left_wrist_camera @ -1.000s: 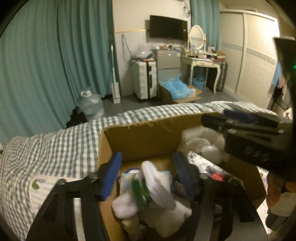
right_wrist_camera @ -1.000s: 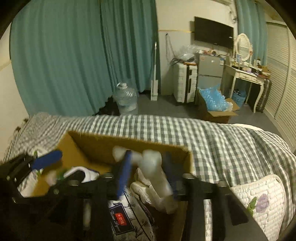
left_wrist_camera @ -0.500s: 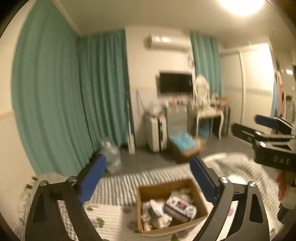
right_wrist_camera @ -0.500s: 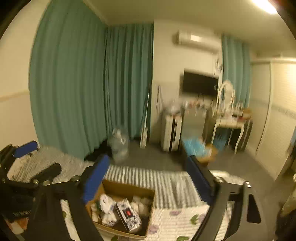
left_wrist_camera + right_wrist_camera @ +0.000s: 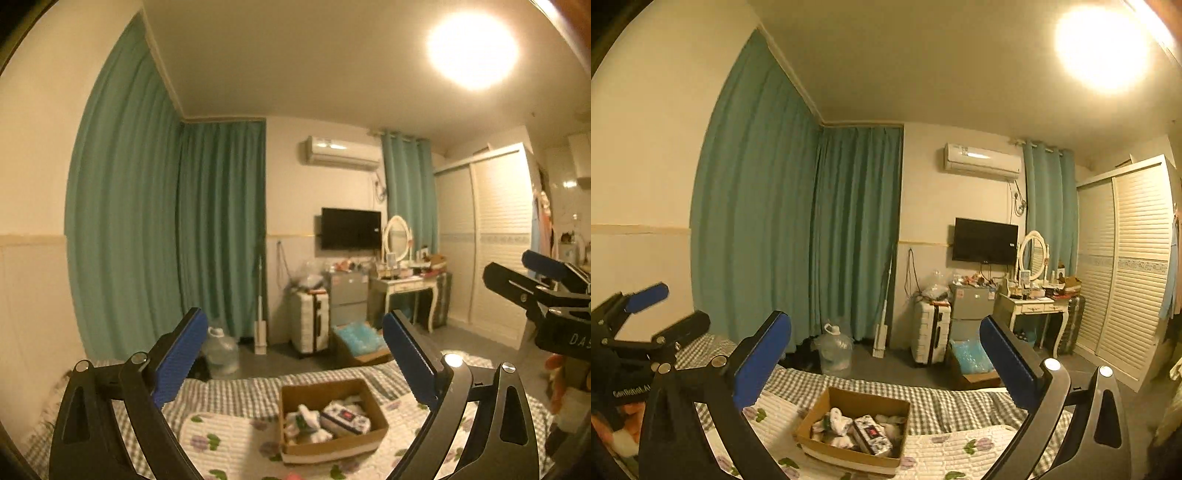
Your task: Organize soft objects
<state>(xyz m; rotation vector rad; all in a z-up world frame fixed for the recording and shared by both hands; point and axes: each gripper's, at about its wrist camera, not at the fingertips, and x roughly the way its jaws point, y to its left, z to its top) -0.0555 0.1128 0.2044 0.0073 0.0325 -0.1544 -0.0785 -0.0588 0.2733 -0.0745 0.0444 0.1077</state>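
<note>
A brown cardboard box point(image 5: 365, 443) sits on the bed, also in the right wrist view point(image 5: 812, 430). It holds white rolled socks point(image 5: 306, 419) point(image 5: 836, 419) and a patterned tissue pack point(image 5: 345, 417) point(image 5: 871, 434). My left gripper point(image 5: 293, 354) is open and empty, raised well above and behind the box; it also shows at the left of the right wrist view point(image 5: 661, 306). My right gripper point(image 5: 886, 356) is open and empty, equally high; it shows at the right of the left wrist view point(image 5: 517, 271).
The bed has a grey checked sheet point(image 5: 236, 393) and a white floral quilt point(image 5: 221, 439). Beyond it stand a water jug point(image 5: 221, 349), a white suitcase point(image 5: 310, 323), a box of blue bags point(image 5: 356, 338), a dressing table point(image 5: 406, 286), teal curtains and a wardrobe point(image 5: 1126, 273).
Both grippers have let go of the white soft items in the box, opened wide, and pulled up and back far from the box. The items now lie in the box.
</note>
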